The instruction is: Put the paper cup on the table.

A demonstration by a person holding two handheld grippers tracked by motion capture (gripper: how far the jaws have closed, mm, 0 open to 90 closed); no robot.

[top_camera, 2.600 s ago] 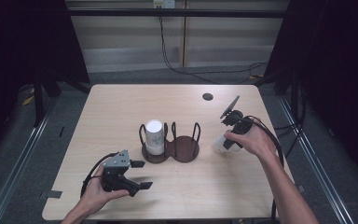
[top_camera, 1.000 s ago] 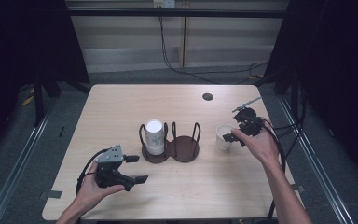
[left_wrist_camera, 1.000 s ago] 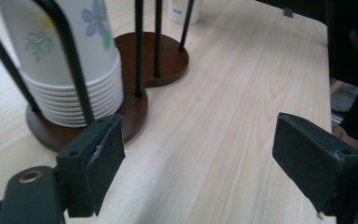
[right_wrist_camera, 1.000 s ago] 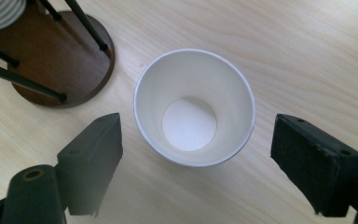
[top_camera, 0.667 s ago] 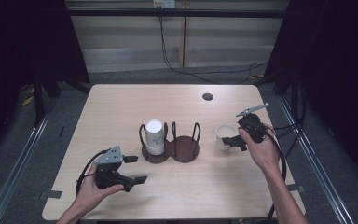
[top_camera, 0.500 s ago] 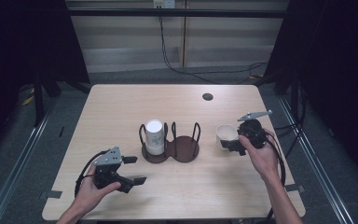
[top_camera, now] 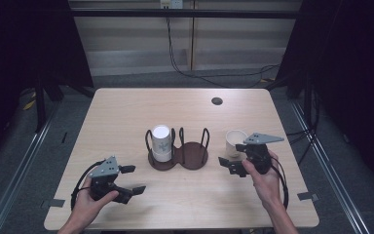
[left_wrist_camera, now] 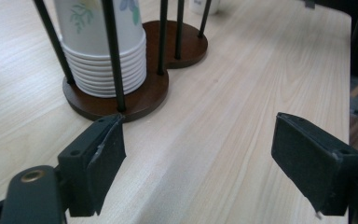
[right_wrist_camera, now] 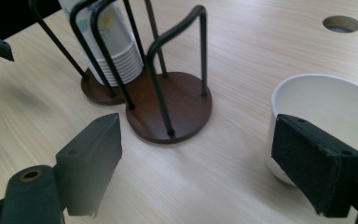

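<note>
A dark wooden two-well cup holder [top_camera: 195, 158] with black wire hoops stands mid-table. Its left well holds a stack of white paper cups [top_camera: 161, 141]; the right well is bare. A single white cup [top_camera: 234, 139] stands upright on the table to the right of the holder. My right gripper [top_camera: 231, 157] is open just in front of that cup, jaws pointing left; in the right gripper view its right jaw overlaps the cup [right_wrist_camera: 321, 100] without pressing it. My left gripper [top_camera: 136, 179] is open at the front left, its jaws just closing slightly with nothing between them, facing the stack [left_wrist_camera: 102, 46].
A round cable hole [top_camera: 217, 101] lies in the tabletop at the back right. Cables trail from both grippers toward the table's front edge. The wire hoops [right_wrist_camera: 177, 65] rise between my right gripper [right_wrist_camera: 205, 168] and the stack.
The right hand has come toward the front of the table, from behind and right of the single cup to just in front of it. The cup has stayed put. The left hand has hardly moved.
</note>
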